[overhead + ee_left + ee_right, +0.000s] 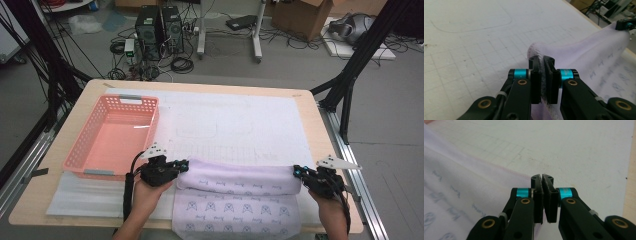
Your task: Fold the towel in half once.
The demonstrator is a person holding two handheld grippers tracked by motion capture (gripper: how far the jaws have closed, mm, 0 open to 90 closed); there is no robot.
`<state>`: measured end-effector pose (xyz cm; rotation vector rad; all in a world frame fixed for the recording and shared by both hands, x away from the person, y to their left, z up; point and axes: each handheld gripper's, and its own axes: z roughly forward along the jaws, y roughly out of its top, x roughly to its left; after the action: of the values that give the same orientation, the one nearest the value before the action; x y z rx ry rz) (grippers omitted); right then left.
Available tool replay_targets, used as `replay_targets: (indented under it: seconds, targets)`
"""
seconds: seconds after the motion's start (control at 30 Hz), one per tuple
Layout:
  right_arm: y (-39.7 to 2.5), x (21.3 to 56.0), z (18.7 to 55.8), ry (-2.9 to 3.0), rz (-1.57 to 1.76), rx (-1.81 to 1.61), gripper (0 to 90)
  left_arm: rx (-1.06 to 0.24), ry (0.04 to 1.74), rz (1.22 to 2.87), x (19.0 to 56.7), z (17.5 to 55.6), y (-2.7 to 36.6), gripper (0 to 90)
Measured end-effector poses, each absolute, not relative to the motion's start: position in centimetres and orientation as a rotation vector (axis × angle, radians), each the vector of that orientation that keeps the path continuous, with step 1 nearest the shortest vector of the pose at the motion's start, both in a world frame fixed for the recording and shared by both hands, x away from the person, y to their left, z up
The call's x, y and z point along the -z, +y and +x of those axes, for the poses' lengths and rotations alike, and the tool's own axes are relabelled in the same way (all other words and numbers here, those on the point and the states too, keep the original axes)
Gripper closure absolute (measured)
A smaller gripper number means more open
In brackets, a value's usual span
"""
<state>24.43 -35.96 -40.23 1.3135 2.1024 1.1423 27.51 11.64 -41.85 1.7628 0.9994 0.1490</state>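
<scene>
The pale lilac printed cloth [235,200] runs off the bottom edge of the high view, its near hem out of frame. Its small blue-grey motifs are too small to read. In the left gripper view, cloth pinched between the left gripper [543,75] jaws is mostly hidden. The cloth's far end is blurred.

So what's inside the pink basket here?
The pink basket looks empty in the high view: only its bare floor shows. The strip of floor just behind its near wall is hidden, partly by the left gripper.
</scene>
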Motion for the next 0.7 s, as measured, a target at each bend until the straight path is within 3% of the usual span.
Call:
replay_targets:
  seconds: [0.43, 0.53, 0.57, 0.63, 0.7]
  targets:
    - [-36.6, 41.9, 18.8, 2.193, 1.359, -1.144, 86.2, -0.092, 0.909, 1.838, 43.6, 22.0, 12.7, 81.9]
    - [-36.5, 42.3, 18.7, 2.218, 1.399, -1.103, 67.9, -0.057, 0.9, 1.866, 44.2, 22.1, 12.7, 60.8]
    - [-36.5, 42.2, 18.8, 2.2, 1.408, -1.118, 66.5, -0.066, 0.909, 1.852, 44.1, 22.3, 12.8, 54.9]
    - [-36.7, 41.7, 19.2, 2.159, 1.4, -1.148, 66.1, -0.098, 0.931, 1.811, 43.5, 23.0, 13.1, 48.0]
    - [-36.4, 41.2, 19.8, 2.164, 1.354, -1.138, 76.6, -0.127, 0.939, 1.79, 43.1, 23.5, 13.4, 48.8]
